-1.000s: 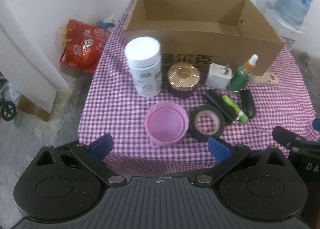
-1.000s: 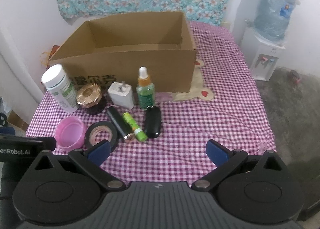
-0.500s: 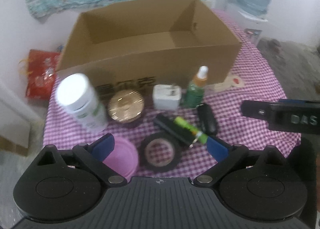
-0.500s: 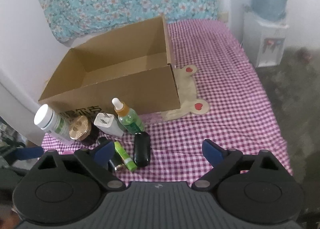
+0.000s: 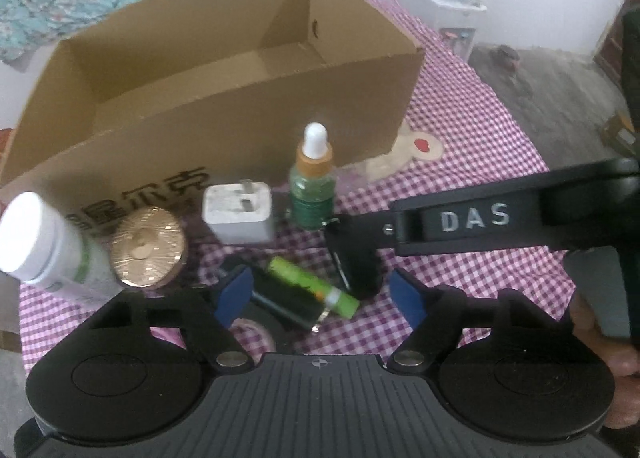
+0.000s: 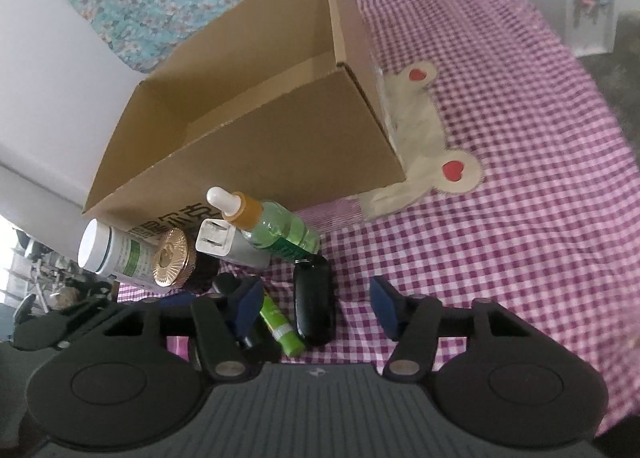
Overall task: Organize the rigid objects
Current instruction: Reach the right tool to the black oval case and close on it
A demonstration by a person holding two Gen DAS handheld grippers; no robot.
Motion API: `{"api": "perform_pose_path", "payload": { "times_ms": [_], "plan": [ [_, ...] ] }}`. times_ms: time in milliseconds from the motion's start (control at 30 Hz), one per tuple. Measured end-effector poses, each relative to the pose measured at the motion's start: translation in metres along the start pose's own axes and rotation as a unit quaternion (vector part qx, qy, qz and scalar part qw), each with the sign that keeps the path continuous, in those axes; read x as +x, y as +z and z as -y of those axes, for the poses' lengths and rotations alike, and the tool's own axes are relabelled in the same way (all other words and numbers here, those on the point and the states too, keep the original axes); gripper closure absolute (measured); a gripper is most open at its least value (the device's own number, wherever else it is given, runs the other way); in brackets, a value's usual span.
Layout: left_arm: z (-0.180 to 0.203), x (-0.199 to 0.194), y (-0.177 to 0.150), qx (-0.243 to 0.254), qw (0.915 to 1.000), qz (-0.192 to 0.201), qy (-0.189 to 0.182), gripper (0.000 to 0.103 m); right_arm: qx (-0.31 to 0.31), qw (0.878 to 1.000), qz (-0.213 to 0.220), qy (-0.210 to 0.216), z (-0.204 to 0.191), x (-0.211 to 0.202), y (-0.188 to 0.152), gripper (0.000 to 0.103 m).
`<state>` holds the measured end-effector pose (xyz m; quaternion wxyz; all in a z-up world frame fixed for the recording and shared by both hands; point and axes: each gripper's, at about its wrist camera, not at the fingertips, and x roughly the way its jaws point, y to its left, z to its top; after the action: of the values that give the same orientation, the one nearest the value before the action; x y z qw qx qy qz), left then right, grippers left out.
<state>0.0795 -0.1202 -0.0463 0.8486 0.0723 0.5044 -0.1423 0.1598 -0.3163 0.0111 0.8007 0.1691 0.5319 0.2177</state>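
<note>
Small objects on the counter now lie between both grippers' closing, still empty jaws, so picking begins.

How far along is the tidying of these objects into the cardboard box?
Done: nothing; the cardboard box looks empty. In hand: nothing gripped. The left hand-held gripper is closing over the green tube, the right hand-held gripper over the black case. Left: those, the white jar, gold lid, charger, dropper bottle.
</note>
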Motion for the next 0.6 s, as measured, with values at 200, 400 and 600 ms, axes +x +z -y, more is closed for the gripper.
{"api": "perform_pose_path", "payload": {
  "times_ms": [200, 400, 600],
  "plan": [
    [0.004, 0.01, 0.001, 0.003, 0.9998, -0.015, -0.016, 0.042, 0.012, 0.999, -0.019, 0.029, 0.008, 0.016, 0.006, 0.057],
    [0.009, 0.019, 0.005, 0.007, 0.9993, -0.03, -0.019, 0.05, 0.025, 0.998, -0.038, 0.045, 0.015, 0.029, 0.007, 0.065],
    [0.014, 0.023, 0.01, 0.006, 0.999, -0.038, -0.022, 0.057, 0.04, 0.996, -0.048, 0.059, 0.022, 0.034, 0.009, 0.071]
  ]
}}
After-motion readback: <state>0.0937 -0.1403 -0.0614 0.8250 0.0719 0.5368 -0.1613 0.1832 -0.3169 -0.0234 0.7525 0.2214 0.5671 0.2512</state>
